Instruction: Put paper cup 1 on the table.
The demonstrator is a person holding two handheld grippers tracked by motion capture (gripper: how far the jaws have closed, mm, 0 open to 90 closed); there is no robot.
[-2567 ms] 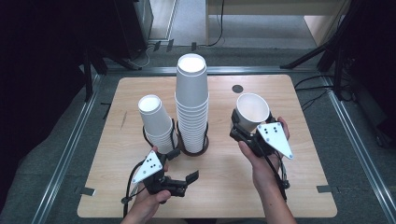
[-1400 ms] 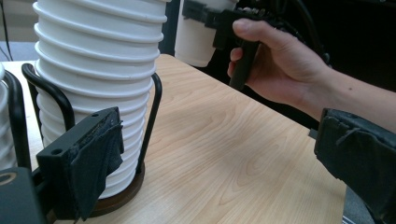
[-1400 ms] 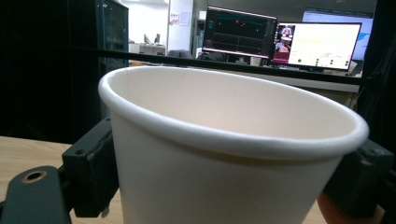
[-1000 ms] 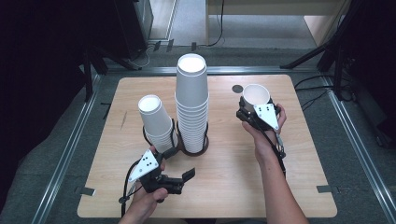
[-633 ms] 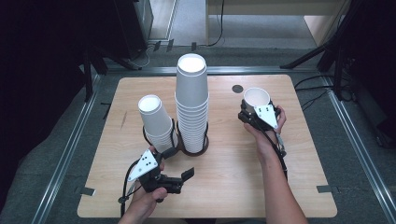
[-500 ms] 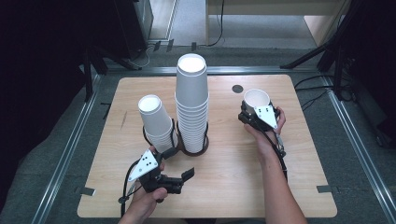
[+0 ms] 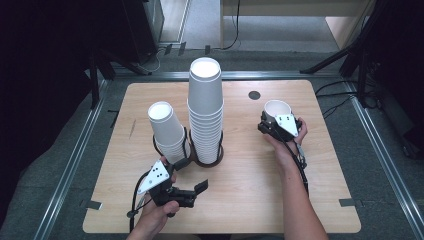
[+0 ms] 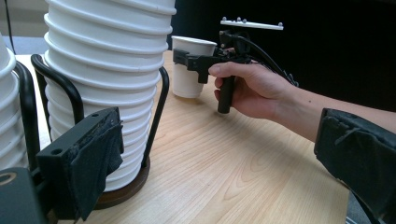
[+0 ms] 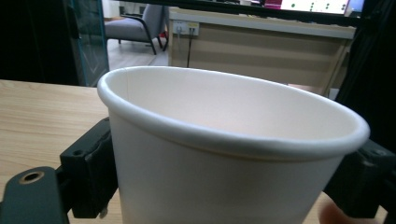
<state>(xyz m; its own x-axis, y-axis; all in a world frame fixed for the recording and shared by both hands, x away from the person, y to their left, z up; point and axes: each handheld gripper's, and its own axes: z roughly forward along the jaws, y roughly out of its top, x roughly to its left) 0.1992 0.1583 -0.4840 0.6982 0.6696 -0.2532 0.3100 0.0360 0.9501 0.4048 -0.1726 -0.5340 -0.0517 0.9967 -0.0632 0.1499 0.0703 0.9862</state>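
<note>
Now 1 loose paper cup (image 7: 276, 111) in rt gripper (image 7: 270, 127); 2 cup stacks (image 7: 205, 107)

A light wooden table (image 7: 240, 200) with rounded corners stands between metal rails. Near its middle, a tall stack of white paper cups (image 7: 205, 110) rises from a dark round base with wire uprights; a shorter stack (image 7: 167, 132) leans just beside it, toward the left edge. A single white paper cup (image 7: 276, 111) stands upright on the tabletop toward the right edge. A small dark disc (image 7: 254, 95) lies near the far edge.
</note>
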